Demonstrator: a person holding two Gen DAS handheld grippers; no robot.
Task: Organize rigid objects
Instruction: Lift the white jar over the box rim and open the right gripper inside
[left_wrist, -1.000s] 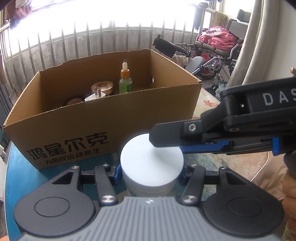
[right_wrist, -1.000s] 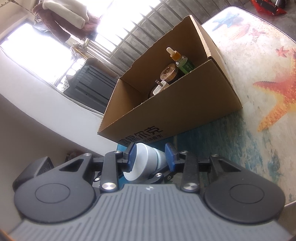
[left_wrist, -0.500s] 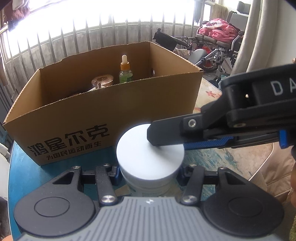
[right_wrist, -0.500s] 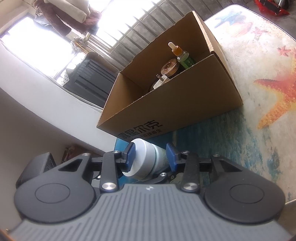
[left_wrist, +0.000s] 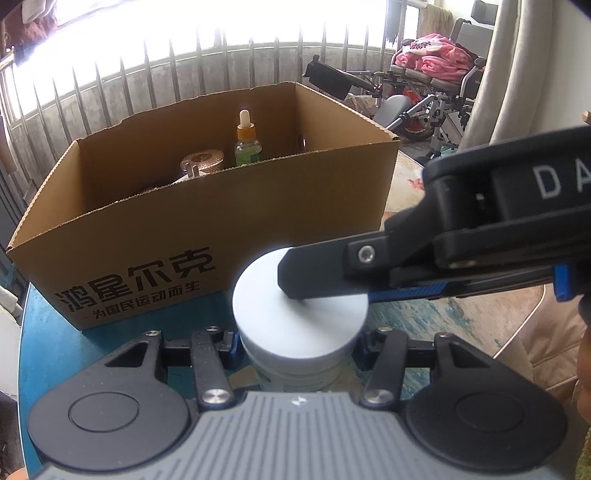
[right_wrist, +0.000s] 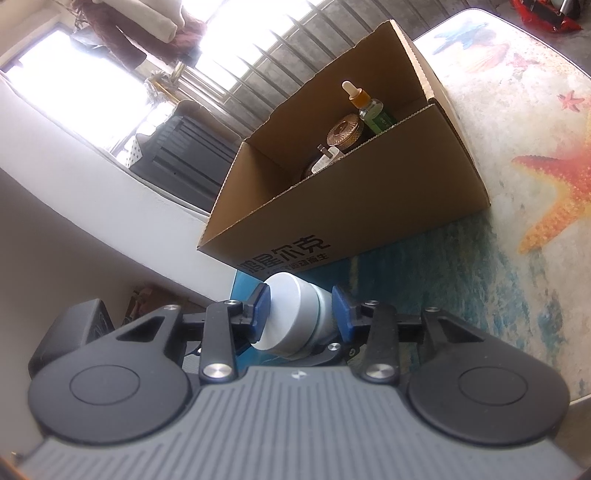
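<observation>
Two tools, one white jar
The left tool (left_wrist: 297, 349) squeezes the jar (left_wrist: 299, 325) by its sides; the right tool (right_wrist: 301, 314) pinches it lid to bottom. The jar stands upright, lid up, at 6 o'clock from the box (left_wrist: 207, 221) on the counter (left_wrist: 48, 343).

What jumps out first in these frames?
The white round plastic jar, front and centre, with both grippers on it: the left gripper flanks its body while the right gripper clamps it top to bottom. Just behind it stands the open brown cardboard box with black Chinese print, holding an upright green dropper bottle with an orange collar and a copper-coloured ribbed round lid.
</observation>
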